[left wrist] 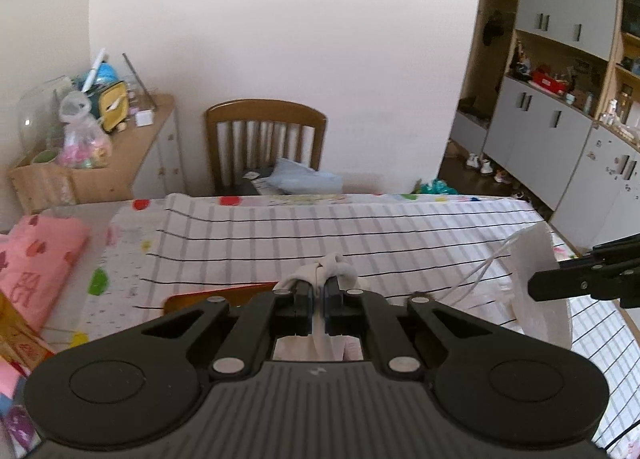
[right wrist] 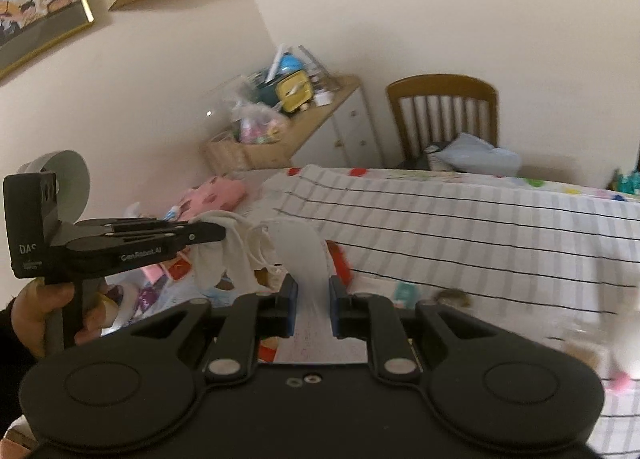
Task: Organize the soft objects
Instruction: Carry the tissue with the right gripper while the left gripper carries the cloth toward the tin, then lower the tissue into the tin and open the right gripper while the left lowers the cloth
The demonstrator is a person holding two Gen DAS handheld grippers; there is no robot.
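With both grippers clamped on 1 white cloth (right wrist: 240, 259), I hold it raised over the striped sheet (left wrist: 360, 235): left gripper (left wrist: 319, 291) pinches a corner, right gripper (right wrist: 313, 299) grips the edge, likely stretching it for folding.

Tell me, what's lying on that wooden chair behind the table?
On the wooden chair seat lies a pale blue cushion beside something dark. The table edge hides the front of the seat.
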